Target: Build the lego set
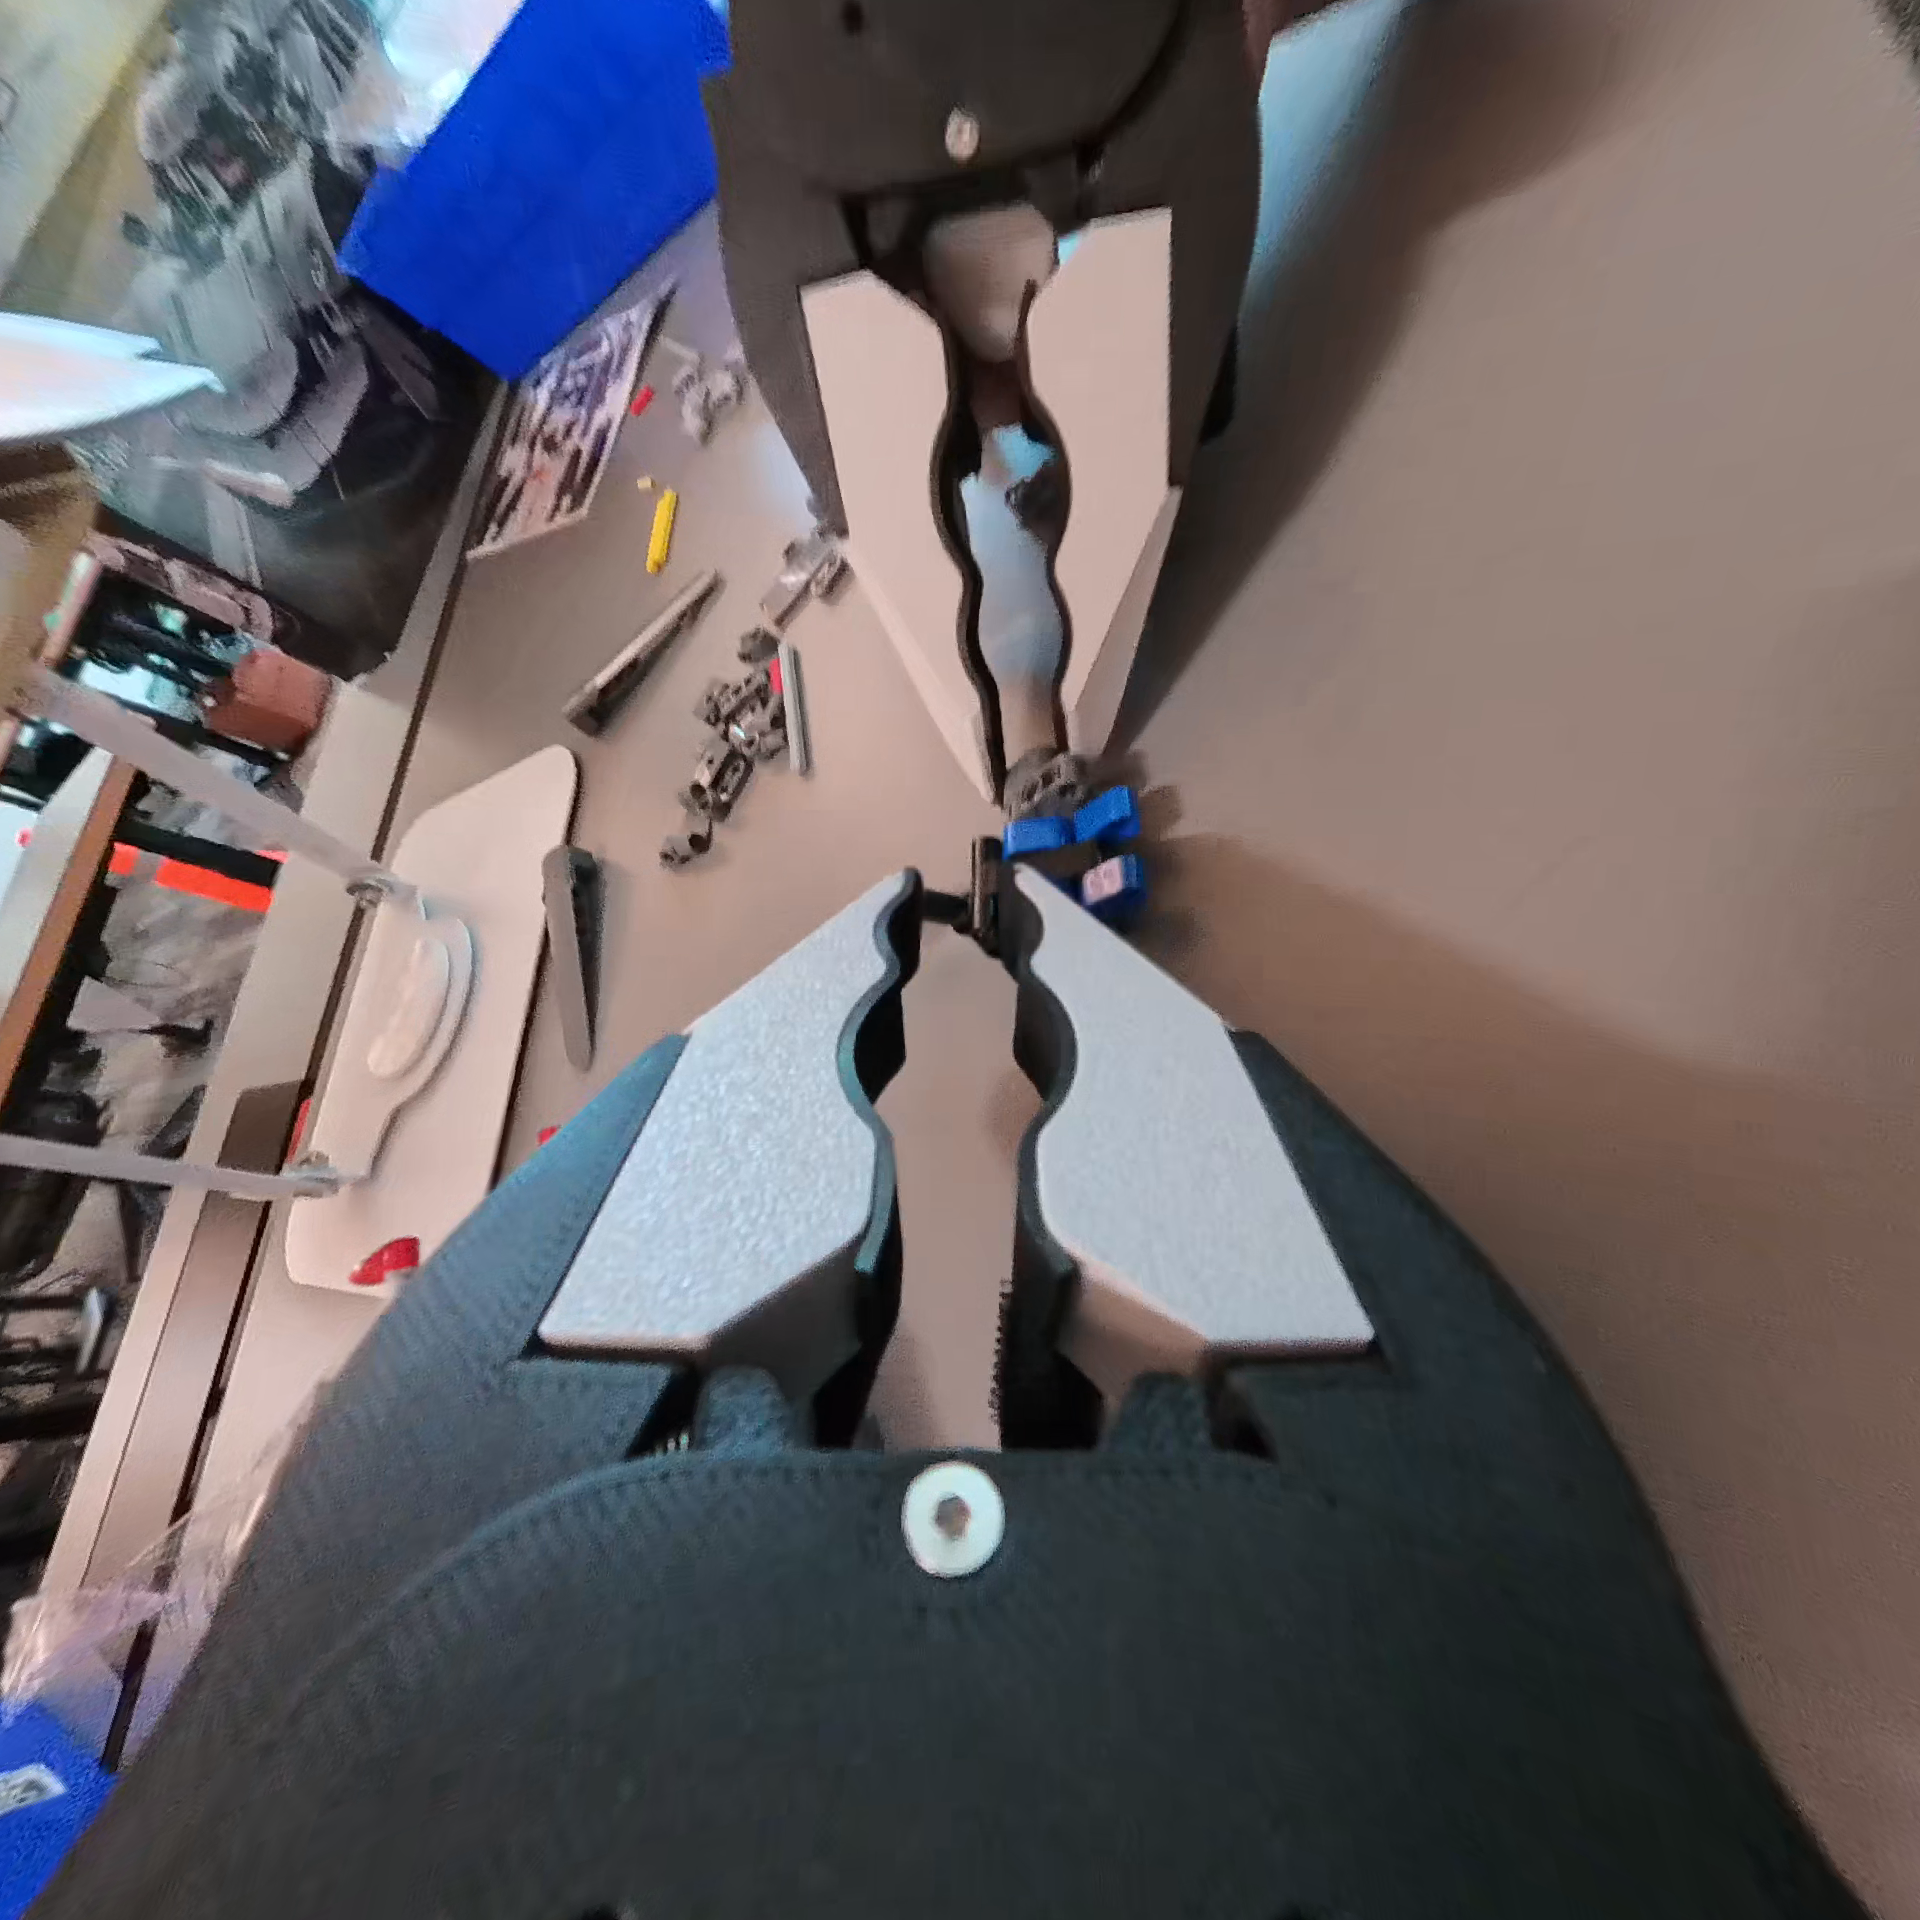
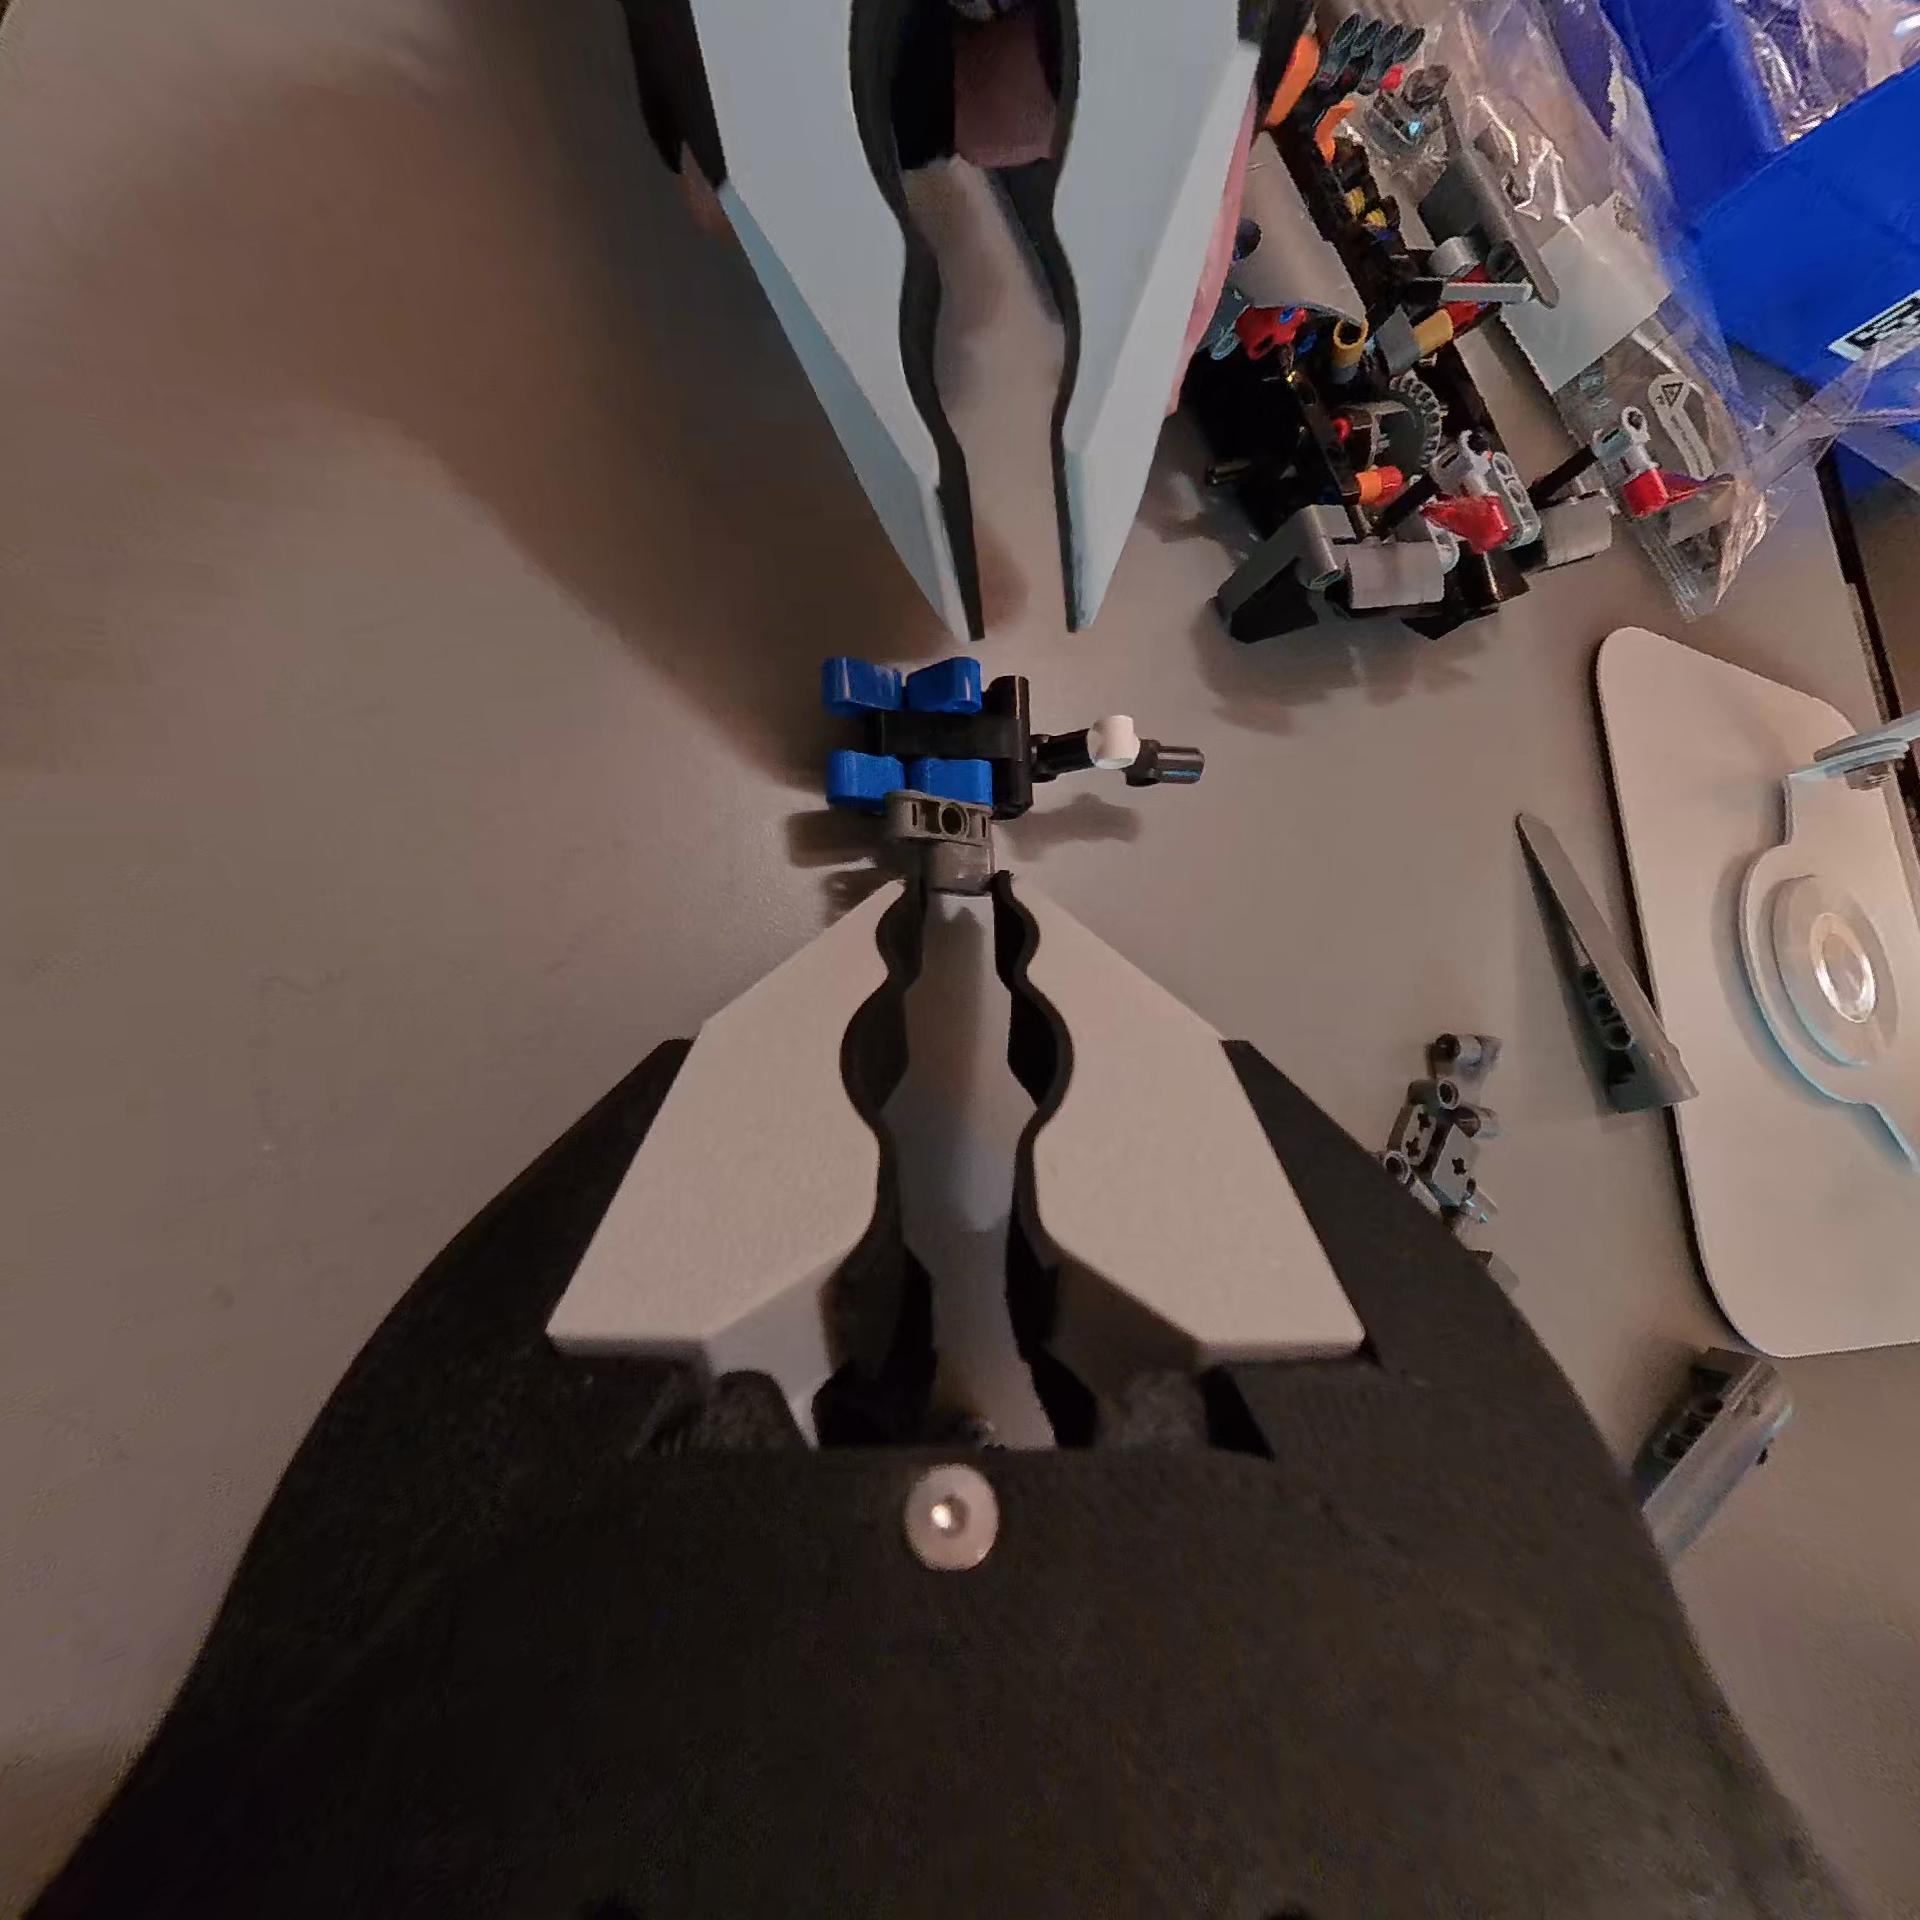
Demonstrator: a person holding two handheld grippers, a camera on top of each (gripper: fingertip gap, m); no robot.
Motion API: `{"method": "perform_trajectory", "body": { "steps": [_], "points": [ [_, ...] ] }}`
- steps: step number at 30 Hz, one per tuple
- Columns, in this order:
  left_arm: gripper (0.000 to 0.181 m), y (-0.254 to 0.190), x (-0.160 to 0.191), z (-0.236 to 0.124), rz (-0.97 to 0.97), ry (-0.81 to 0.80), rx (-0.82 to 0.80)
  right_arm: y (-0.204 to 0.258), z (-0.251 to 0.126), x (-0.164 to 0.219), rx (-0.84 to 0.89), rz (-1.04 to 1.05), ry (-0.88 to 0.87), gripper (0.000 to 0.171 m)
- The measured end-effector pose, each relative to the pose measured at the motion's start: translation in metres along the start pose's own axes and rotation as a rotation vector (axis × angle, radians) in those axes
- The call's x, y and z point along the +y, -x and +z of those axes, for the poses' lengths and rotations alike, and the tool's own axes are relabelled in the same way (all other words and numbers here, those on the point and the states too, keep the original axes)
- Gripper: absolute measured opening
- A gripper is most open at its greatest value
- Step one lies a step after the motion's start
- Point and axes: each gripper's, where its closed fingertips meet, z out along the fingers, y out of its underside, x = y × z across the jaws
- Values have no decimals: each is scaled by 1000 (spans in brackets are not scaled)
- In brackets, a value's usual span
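Left gripper (image 1: 966, 902) clamped on black end of small blue-and-black lego assembly (image 2: 925, 743), low over tan table (image 2: 416, 623). Right gripper (image 2: 948, 883) pinching grey connector (image 2: 943, 840) against assembly's blue side, seemingly touching. Larger partial lego build (image 2: 1382, 416) well apart, near blue bin (image 2: 1818, 260).

A plain beige table (image 1: 1558, 727) fills the scene, evenly lit with soft shadows; at far left, dim shelving (image 1: 94, 831) stands beyond the table's edge; blurred clutter behind.
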Motion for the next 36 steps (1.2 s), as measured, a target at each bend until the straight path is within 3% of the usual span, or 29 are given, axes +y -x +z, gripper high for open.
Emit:
{"method": "perform_trajectory", "body": {
  "steps": [8, 11, 13, 19, 25, 29, 34, 36],
  "points": [
    [8, -15, 5, 7, -35, 22, 88, -6, -2, 3, 44, -19, 28, 14],
    [8, -1, 2, 1, -45, 1, 31, -9, -8, 5, 54, -18, 35, 14],
    [9, 3, 4, -2, -67, 6, 30, -7, -12, 3, 32, -8, 30, 5],
    [2, -22, 18, 10, -13, 110, 113, 10, -11, 7, -64, 39, 103, 5],
    [11, -38, -17, 10, -42, -26, 173, 6, -27, 10, -34, 143, 151, 13],
    [15, -6, -16, -2, -117, -62, 70, 21, -35, 11, -37, 239, 145, 25],
    [39, -10, 14, 17, -104, 95, 73, 22, -22, 0, 18, 322, 119, 33],
    [24, -13, 18, 23, -88, 126, 59, 21, -17, 0, 31, 326, 140, 31]
  ]
}}
